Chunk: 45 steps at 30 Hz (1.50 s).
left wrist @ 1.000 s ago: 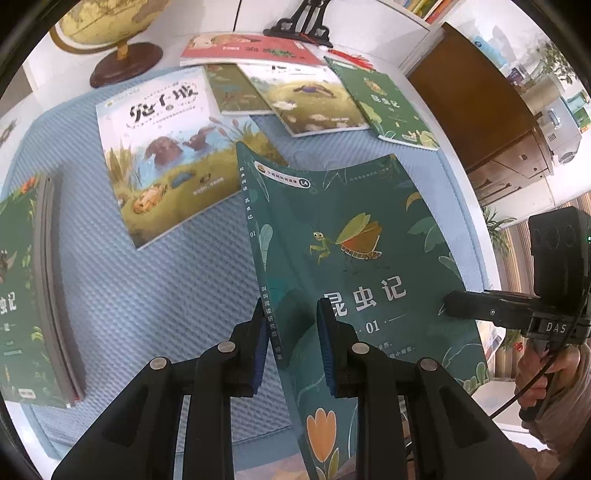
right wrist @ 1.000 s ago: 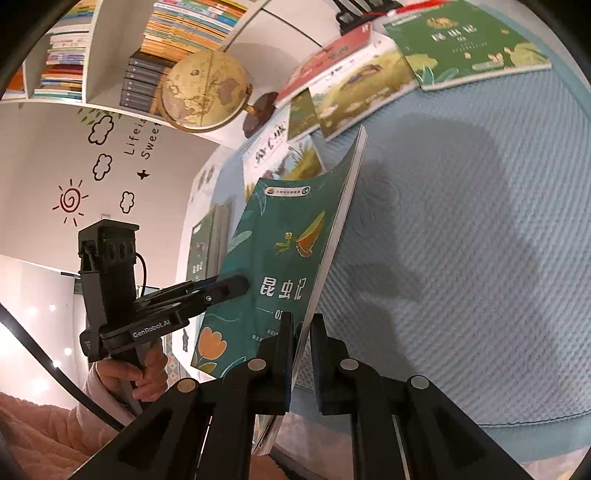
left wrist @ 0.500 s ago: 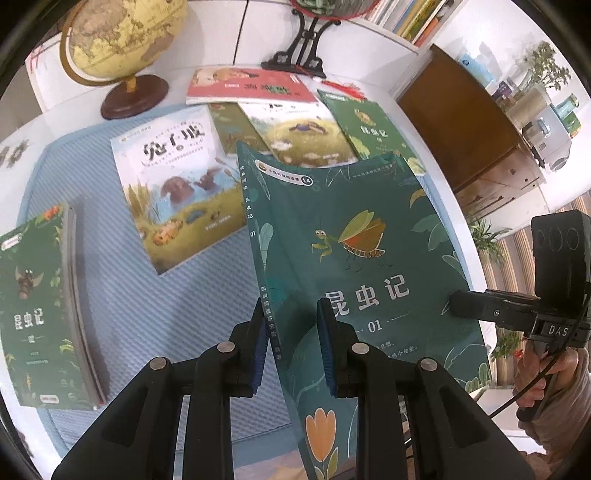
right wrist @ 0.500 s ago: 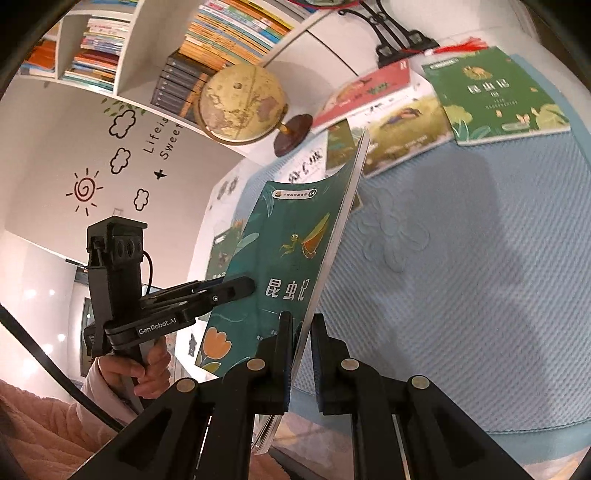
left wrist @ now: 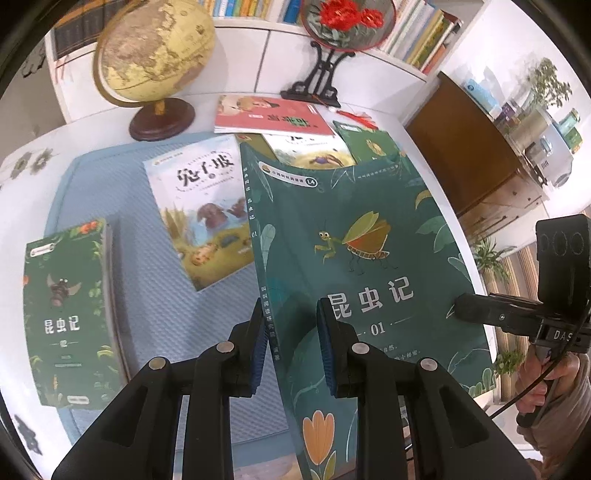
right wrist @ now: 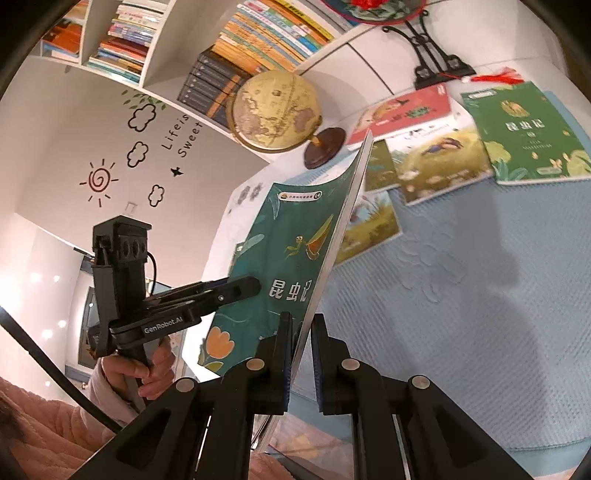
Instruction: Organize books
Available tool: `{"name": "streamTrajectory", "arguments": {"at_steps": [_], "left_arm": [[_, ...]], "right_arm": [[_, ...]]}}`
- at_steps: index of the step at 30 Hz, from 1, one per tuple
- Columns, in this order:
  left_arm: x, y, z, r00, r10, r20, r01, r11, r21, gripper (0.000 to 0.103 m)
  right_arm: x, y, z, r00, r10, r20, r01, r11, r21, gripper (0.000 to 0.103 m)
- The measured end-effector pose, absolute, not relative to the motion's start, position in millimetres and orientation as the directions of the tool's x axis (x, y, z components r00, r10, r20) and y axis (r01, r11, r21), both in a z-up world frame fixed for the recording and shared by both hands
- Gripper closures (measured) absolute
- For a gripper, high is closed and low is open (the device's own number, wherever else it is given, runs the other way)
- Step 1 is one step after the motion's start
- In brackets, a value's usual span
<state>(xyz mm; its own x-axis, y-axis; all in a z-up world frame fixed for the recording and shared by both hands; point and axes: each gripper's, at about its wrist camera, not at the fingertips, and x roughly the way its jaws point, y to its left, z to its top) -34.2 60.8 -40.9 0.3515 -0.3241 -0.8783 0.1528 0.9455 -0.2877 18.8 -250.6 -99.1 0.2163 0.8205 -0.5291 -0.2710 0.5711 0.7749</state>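
Two claws on one book: the left claw [left wrist: 291, 343] is clamped over the spine edge of the teal insect book [left wrist: 362, 258], and the right claw [right wrist: 301, 354] is pinched nearly closed on its opposite, page-side edge. The book is off the blue mat [left wrist: 155, 317], tilted, cover facing the left camera; from the right camera it reads almost edge-on, page edge running up and away from the claw.

Beyond the left claw, past the held book's top edge: rabbit picture book [left wrist: 201, 210] lying flat, red book [left wrist: 269, 116], a yellow-green picture book [left wrist: 314, 155] and a green book [left wrist: 373, 147], all partly covered by the raised cover. Left of that claw: a stack of green books [left wrist: 64, 317] near the mat's left edge, squared up. Between that stack and the rabbit book is bare mat.

Right of the right claw: a wide stretch of open mat, nothing on it up to the green book and the picture books at the far side.

Far edge of the desk [left wrist: 22, 206]: globe [left wrist: 155, 55] and a fan stand [left wrist: 321, 79], both close to the flat books. Bookshelf [right wrist: 258, 33] behind them. A hand [right wrist: 147, 373] grips the left claw's handle.
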Motion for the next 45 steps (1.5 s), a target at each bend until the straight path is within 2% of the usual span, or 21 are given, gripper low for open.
{"name": "streamTrajectory", "arguments": {"at_steps": [27, 45], "left_arm": [[-48.1, 176.7, -20.5, 0.441, -0.261, -0.859, 0.07, 0.964, -0.257, 0.081], [-55.1, 292.5, -50.6, 0.442, -0.232, -0.867, -0.074, 0.953, -0.293, 0.081]], "right_arm": [[32.8, -136.5, -70.0, 0.156, 0.857, -0.491, -0.376, 0.511, 0.773, 0.092], [51.9, -16.1, -81.4, 0.033, 0.857, -0.515, -0.431, 0.477, 0.766, 0.091]]}}
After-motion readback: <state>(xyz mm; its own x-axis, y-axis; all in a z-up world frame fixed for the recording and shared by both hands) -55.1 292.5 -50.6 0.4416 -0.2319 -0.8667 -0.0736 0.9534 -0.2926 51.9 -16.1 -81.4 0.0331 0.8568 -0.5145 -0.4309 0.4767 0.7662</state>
